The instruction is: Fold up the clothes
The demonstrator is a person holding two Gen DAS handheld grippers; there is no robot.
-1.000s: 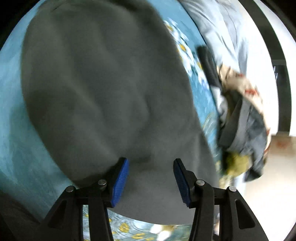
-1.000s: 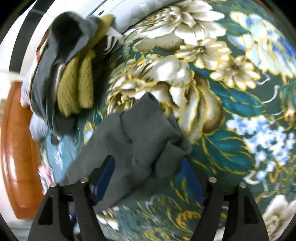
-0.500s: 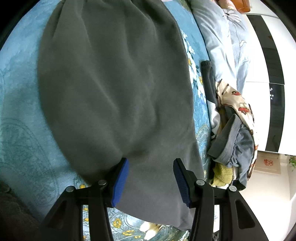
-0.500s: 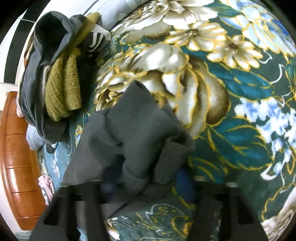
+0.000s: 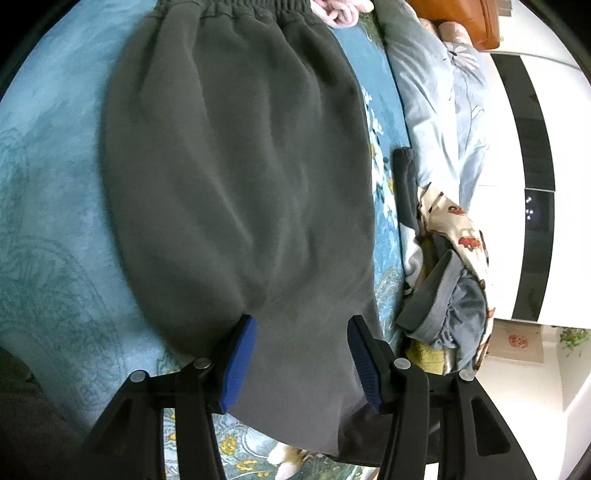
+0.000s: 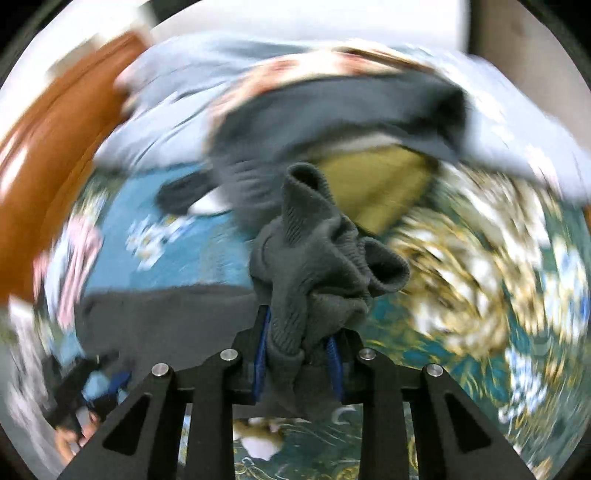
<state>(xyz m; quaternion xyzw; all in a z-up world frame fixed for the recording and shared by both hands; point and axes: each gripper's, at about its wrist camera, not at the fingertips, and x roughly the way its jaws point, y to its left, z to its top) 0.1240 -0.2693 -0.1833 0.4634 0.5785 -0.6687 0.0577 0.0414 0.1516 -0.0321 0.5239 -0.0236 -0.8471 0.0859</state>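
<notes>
- Trousers [image 5: 236, 177], grey, lie flat along the bed [image 5: 48, 192], waistband toward its far end.
- Right gripper [image 6: 297, 354] is clamped on their bunched cuff [image 6: 317, 251], lifted; left gripper [image 5: 299, 354] hovers wide above the cloth.
- Folding looks barely begun: no crease laid yet.
- Clothes pile [image 5: 454, 288] crowds one bed edge; the opposite side offers room.

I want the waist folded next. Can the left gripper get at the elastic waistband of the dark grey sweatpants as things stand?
Probably yes. The left gripper is open above the dark grey sweatpants, and nothing lies on the fabric between it and the elastic waistband at the far end. It would have to travel the garment's whole length.
</notes>
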